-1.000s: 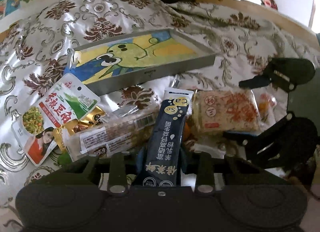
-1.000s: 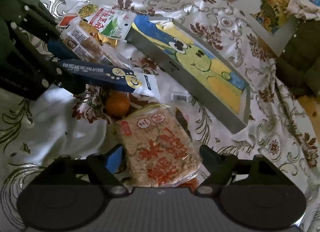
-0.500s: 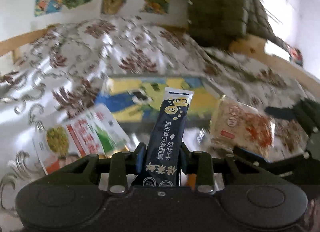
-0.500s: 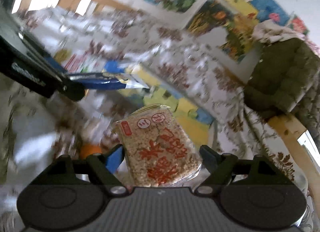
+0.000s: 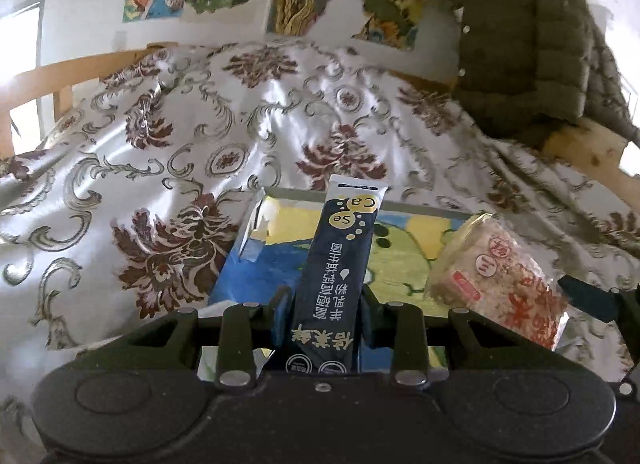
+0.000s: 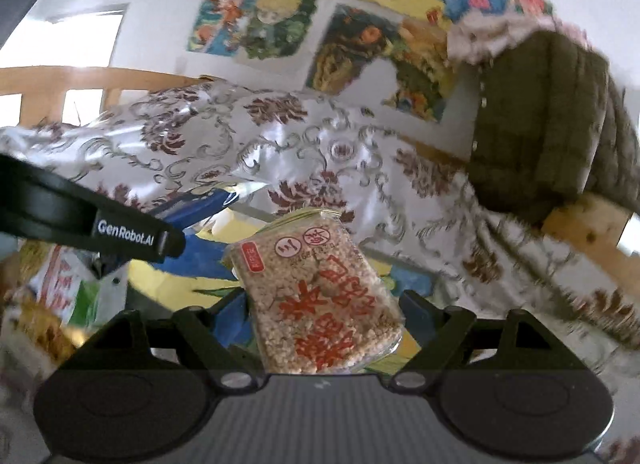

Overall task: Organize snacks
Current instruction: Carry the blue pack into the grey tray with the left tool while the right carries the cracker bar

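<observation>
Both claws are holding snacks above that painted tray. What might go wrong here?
The left gripper pinches the dark stick sachet only near its lower end, so it might pivot or slip. The right gripper carries the rice cracker pack close beside it over the tray; the two could collide.

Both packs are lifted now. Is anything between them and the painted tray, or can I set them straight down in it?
Nothing visible blocks the way. The left gripper holds the dark blue stick pack and the right gripper the rice cracker pack, both over the tray, whose visible floor is bare.
</observation>
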Demonstrator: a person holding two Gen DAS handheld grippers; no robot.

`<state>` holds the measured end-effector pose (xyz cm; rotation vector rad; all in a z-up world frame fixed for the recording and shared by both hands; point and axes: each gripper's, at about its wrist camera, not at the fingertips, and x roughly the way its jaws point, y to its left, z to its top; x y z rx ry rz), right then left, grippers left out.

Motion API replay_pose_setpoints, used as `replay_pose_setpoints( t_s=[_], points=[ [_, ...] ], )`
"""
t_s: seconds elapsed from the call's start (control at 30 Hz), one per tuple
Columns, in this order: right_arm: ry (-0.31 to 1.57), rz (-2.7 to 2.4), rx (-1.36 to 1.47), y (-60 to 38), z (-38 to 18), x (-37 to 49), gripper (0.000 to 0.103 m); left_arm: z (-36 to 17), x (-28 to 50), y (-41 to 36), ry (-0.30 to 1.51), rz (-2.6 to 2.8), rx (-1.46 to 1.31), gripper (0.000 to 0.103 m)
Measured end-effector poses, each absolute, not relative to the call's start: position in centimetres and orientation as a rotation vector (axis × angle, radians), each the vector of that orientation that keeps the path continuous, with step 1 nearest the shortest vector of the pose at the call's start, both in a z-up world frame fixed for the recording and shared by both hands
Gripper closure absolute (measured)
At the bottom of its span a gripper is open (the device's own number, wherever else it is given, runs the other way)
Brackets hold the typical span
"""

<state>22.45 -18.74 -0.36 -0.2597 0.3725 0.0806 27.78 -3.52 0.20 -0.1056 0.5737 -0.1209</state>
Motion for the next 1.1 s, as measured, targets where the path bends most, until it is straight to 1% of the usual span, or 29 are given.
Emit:
replay_pose_setpoints(
  t_s=[0.13,0.33,0.4,0.63,0.7,0.73,0.8,0.87,0.9,0.93,0.97,1.0,1.07,1.1],
  points=[
    [0.435,0.071,-0.21,-19.1,-1.6,25.3,0.018,-1.1,29.5,-3.3,0.603,-0.096,-0.067,0.066],
    [0.517,0.061,-0.154,-19.6,-3.2,27.3,0.018,-2.4,31.3,-4.1,0.657,-0.074,-0.037,0.066],
    [0.527,0.062,-0.148,-19.8,-3.3,27.6,0.02,-2.6,31.7,-4.4,0.663,-0.079,-0.027,0.066],
    [0.55,0.063,-0.149,-19.8,-3.5,28.4,0.02,-3.2,32.4,-4.6,0.702,-0.104,-0.027,0.064],
    [0.562,0.06,-0.155,-19.8,-3.6,28.6,0.02,-3.3,32.5,-4.4,0.717,-0.11,-0.046,0.063],
    [0.565,0.055,-0.159,-19.9,-3.7,28.6,0.02,-3.3,32.5,-4.3,0.719,-0.106,-0.052,0.061],
    [0.572,0.039,-0.165,-20.2,-3.8,28.7,0.018,-3.1,32.4,-4.1,0.712,-0.105,-0.06,0.053],
    [0.579,0.032,-0.15,-20.6,-3.7,28.7,0.016,-2.8,32.1,-4.0,0.701,-0.105,-0.064,0.043],
    [0.579,0.036,-0.137,-20.9,-3.5,28.6,0.014,-2.6,31.9,-4.0,0.695,-0.105,-0.065,0.04],
    [0.574,0.043,-0.124,-21.2,-3.2,28.4,0.013,-2.3,31.7,-4.1,0.687,-0.107,-0.062,0.034],
    [0.565,0.047,-0.116,-21.3,-2.8,28.1,0.009,-2.0,31.4,-4.1,0.677,-0.109,-0.058,0.029],
    [0.554,0.047,-0.11,-21.5,-2.3,27.8,0.005,-1.6,31.0,-4.1,0.662,-0.111,-0.054,0.026],
    [0.531,0.049,-0.102,-21.7,-1.4,27.0,0.002,-0.7,30.2,-3.9,0.626,-0.11,-0.048,0.013],
    [0.52,0.052,-0.095,-21.9,-0.9,26.4,0.002,-0.1,29.7,-3.8,0.606,-0.108,-0.05,0.01]
  ],
)
